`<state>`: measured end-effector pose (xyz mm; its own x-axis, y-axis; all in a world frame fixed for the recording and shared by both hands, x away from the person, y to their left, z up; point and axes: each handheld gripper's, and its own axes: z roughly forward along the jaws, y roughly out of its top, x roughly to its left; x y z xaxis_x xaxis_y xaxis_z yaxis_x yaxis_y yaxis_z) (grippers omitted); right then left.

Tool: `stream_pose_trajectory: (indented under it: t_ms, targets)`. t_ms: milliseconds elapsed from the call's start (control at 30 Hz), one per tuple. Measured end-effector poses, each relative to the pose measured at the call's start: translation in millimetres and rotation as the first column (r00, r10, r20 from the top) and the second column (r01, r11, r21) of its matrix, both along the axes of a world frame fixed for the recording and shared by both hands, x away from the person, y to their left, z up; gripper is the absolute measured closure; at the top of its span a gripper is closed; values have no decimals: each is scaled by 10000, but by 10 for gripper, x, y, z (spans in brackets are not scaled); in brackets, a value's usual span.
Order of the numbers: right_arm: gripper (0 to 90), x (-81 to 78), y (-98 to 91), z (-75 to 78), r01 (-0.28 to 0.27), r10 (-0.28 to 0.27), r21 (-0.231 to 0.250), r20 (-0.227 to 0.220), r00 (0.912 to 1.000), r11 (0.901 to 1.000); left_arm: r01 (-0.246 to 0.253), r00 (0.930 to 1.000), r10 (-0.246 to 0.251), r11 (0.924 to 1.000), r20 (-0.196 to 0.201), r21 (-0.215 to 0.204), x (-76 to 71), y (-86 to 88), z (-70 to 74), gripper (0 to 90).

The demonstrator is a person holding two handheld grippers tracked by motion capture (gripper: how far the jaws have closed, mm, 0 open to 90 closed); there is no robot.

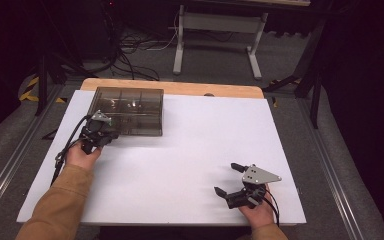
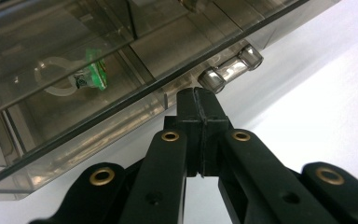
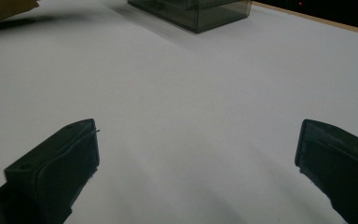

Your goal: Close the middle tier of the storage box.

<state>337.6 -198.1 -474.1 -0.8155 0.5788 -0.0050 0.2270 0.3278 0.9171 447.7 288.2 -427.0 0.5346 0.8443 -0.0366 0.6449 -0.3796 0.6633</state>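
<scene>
Smoky compartment box point(image 1: 130, 110) at the bench's point(image 1: 190, 150) far left, my left claw point(image 2: 198, 100) pressed together at its front edge (perhaps touching the clasp), right claw point(image 1: 230, 180) spread, resting near me.

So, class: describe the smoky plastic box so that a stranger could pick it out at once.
Start at the white table top and look to its far left corner. There sits the compartment box, with the left gripper at its near edge. It is see-through grey, split by dividers.
</scene>
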Motion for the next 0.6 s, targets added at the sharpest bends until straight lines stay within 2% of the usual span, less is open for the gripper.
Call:
stream_pose_trajectory:
  t_ms: [233,367,400,433,600]
  targets:
    - [1,-1,0,0,-7,7,2,3,10000,10000,-209,9997,215,9989,144,-410,31,28,-13,900]
    - [1,-1,-1,0,-12,12,3,3,10000,10000,-381,9992,388,9962,70,-786,58,40,-28,900]
    - [1,-1,-1,0,-13,13,7,5,10000,10000,-405,9991,413,9957,78,-829,62,35,-33,900]
    - [1,-1,-1,0,-12,12,9,3,10000,10000,-445,9987,459,9967,201,-673,67,37,-31,899]
    - [1,-1,-2,1,-13,13,-5,7,10000,10000,-541,9981,565,9951,264,-825,84,27,-48,899]
